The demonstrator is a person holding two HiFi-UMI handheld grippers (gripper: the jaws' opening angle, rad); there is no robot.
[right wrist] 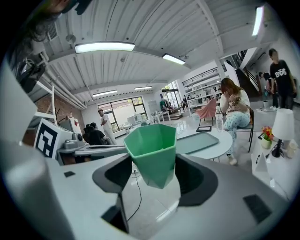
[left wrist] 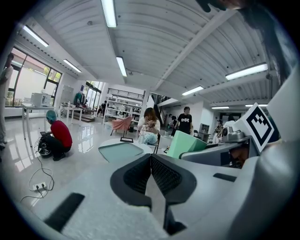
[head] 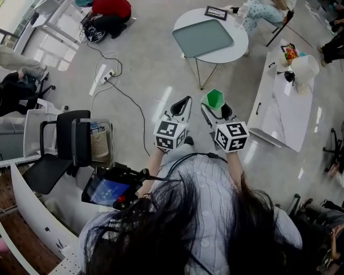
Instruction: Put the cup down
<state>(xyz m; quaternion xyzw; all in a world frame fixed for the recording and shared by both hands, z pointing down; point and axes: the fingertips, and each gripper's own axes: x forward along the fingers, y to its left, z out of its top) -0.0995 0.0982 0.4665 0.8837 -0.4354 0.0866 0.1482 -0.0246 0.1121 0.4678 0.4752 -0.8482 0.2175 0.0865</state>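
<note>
**Green cup gripped in the right claw, held in the air short of the round desk**

The cup is pinched at both sides of its lower body between the right claw's jaws, mouth upward and rim standing above the jaws; the left claw is clenched on nothing, jaws pressed together, just beside the right one; both are held over bare floor on the near side of the round desk. That desk's top is largely taken by a green tray, with a bare white rim around it and a small dark frame at its far edge; a long white desk is seen to the right of the round desk, with open floor between them.
</note>
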